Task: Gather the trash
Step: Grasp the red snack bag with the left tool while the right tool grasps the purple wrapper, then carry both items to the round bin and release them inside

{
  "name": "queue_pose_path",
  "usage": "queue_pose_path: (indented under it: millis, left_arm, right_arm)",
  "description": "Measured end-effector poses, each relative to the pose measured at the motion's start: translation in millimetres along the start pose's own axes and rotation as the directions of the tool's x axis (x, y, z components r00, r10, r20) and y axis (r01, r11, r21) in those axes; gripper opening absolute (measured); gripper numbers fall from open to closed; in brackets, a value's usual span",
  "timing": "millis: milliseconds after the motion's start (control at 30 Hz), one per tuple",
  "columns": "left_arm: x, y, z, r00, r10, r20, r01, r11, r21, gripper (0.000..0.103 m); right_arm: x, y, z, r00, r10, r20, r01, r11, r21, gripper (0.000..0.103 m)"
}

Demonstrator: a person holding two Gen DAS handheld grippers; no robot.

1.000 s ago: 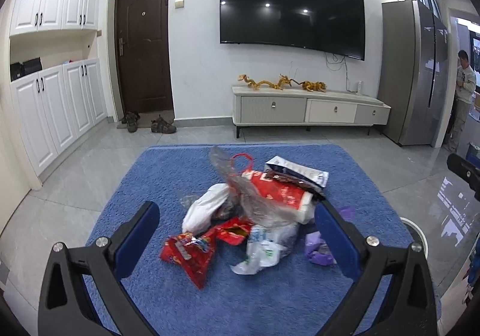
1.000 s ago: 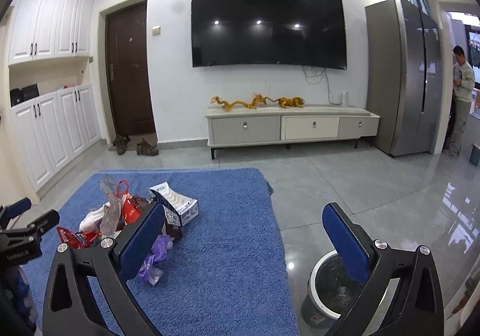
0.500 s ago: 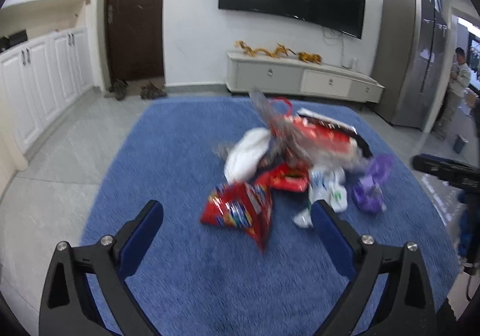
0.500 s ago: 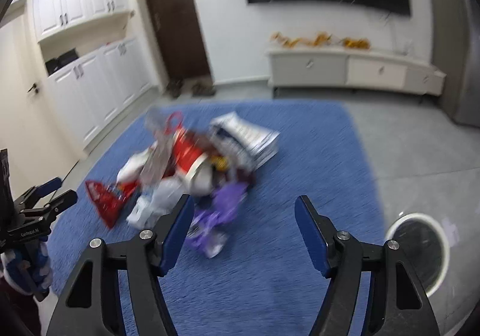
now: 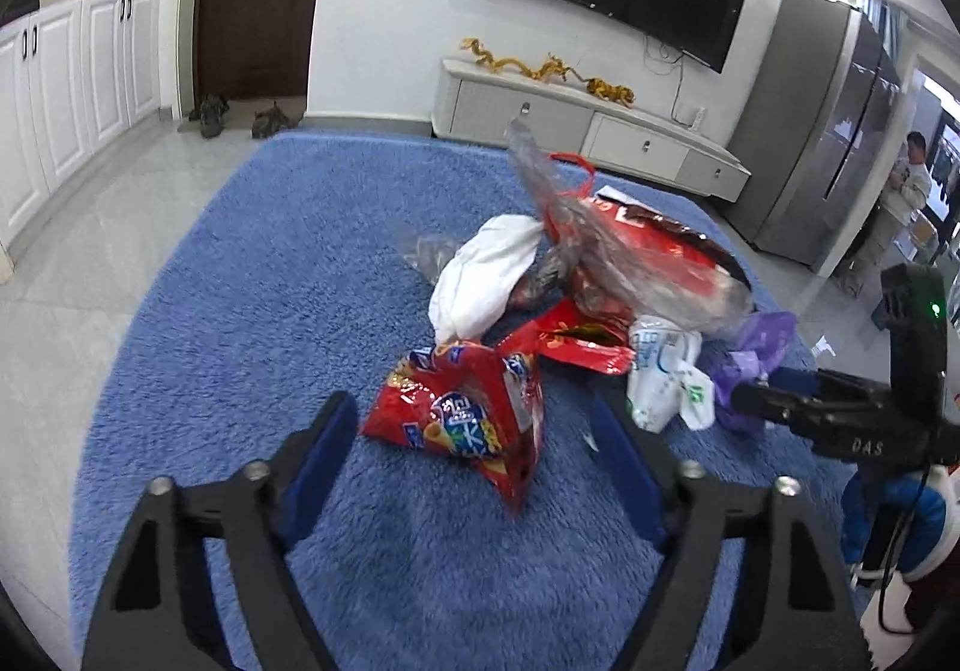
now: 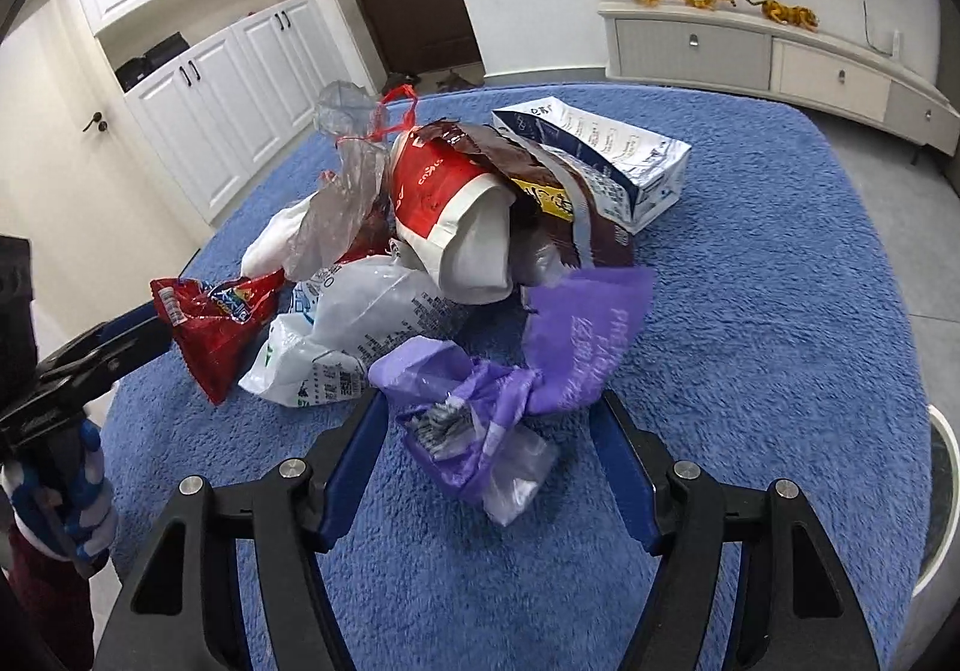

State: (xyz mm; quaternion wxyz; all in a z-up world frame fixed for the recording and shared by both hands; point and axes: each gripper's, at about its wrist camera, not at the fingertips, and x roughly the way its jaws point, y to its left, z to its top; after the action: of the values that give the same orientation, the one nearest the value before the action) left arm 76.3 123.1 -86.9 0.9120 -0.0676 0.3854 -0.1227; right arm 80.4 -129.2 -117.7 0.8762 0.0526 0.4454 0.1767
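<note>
Straddling: left gripper [image 5: 468, 419], fingers spread, around red snack bag [image 5: 462, 419]
Flanking: right gripper [image 6: 489, 431], fingers spread, around purple bag [image 6: 480, 413]
Bin [image 6: 939, 503]: contents hidden

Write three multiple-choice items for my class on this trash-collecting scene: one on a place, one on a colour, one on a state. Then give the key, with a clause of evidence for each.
1. Where does the trash pile lie?
A. on the blue rug
B. on the TV cabinet
C. in the bin

2. What colour is the crumpled bag nearest the right tongs?
A. green
B. purple
C. yellow

3. How do the left tongs stand?
A. shut on the snack bag
B. shut on nothing
C. open

Key:
1 A, the wrappers rest on the blue rug.
2 B, the purple bag lies just ahead of the right tongs.
3 C, the left tongs show a wide gap, with the red snack bag lying ungripped between their tips.
</note>
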Motion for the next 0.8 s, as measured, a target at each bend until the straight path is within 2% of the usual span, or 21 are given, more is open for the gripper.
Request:
queue_pose_path:
  millis: [33,100,133,167,233,333,633,800]
  left_arm:
    - [5.6,-1.2,0.3,1.0,0.0,-0.01,0.0,1.0,-0.004,0.067]
    - [15.0,-1.6,-1.1,0.999,-0.002,-0.037,0.001,1.0,-0.015,0.048]
    - [18.2,-1.4,-2.2,0.999,-0.004,-0.047,0.003,1.0,-0.021,0.032]
    - [20.4,-0.8,-4.8,0.998,-0.012,-0.06,0.011,0.999,-0.033,0.021]
    - [17.6,-1.4,-7.6,0.998,-0.013,-0.056,0.011,0.999,-0.04,0.015]
    - [7.4,-3.9,-12.3,0.999,0.02,-0.043,-0.021,0.999,-0.036,0.009]
    - [-44.2,-20.3,-21.9,0.995,0.092,0.029,-0.091,0.995,-0.032,0.008]
    - [-62.7,-73.7,-7.2,0.996,0.061,0.07,-0.064,0.997,0.04,0.008]
  right_arm:
    - [1.9,-0.5,0.8,1.0,0.0,-0.003,0.0,1.0,0.0,0.068]
    - [3.0,-4.5,2.1,1.0,0.007,-0.012,-0.007,1.0,0.004,0.058]
    - [5.6,-3.8,1.9,1.0,0.023,-0.016,-0.023,1.0,0.007,0.055]
    - [5.1,-7.5,1.9,0.999,0.028,-0.02,-0.028,1.0,0.006,0.055]
    - [0.5,-8.1,-0.3,0.999,0.046,-0.017,-0.046,0.999,0.0,0.05]
    - [-7.6,-13.8,-4.8,0.997,0.077,-0.011,-0.077,0.997,-0.001,0.045]
    - [-45.6,-33.2,-27.1,0.988,0.151,0.024,-0.151,0.988,-0.016,0.041]
    - [-84.7,-67.8,-39.2,0.982,0.157,0.108,-0.16,0.987,0.024,0.041]
